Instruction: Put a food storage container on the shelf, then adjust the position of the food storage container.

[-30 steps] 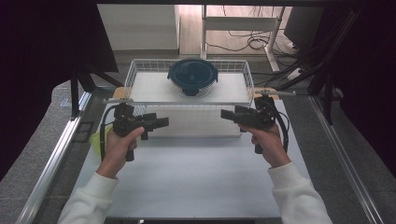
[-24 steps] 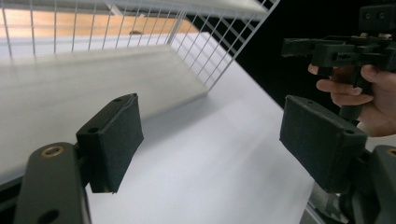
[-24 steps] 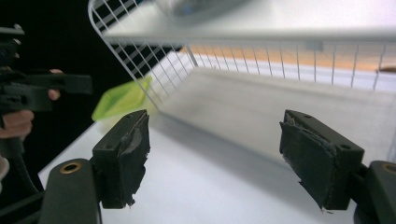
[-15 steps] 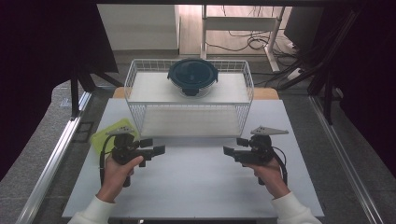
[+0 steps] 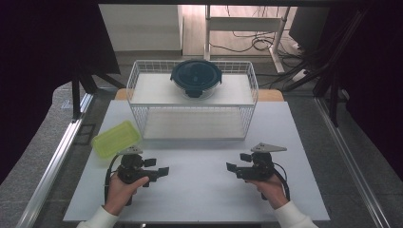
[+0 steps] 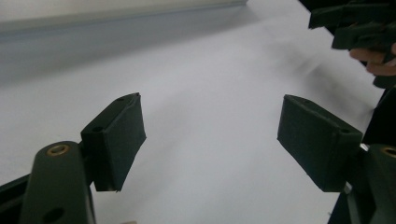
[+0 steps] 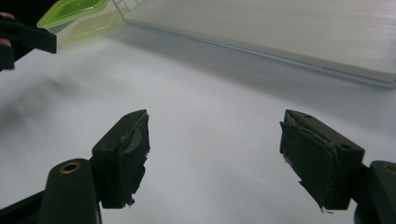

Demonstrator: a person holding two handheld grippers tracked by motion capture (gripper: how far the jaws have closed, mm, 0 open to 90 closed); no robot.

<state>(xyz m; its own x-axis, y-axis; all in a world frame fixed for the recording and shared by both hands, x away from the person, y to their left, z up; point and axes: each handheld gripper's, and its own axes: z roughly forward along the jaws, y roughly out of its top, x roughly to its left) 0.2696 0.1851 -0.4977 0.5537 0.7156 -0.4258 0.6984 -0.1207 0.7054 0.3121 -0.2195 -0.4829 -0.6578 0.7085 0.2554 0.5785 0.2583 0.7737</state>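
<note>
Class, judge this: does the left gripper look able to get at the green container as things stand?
Probably yes: the left gripper is open, and the green container lies just beyond it on bare table.

Both hands hold a claw low, left claw [image 5: 159, 170] and right claw [image 5: 236, 163] facing each other, jaws apart.

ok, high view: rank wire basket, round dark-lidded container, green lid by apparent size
1. wire basket, clearly largest.
2. round dark-lidded container and green lid: close in apparent size. The lid lies nearer the camera, so I won't rank these two.
</note>
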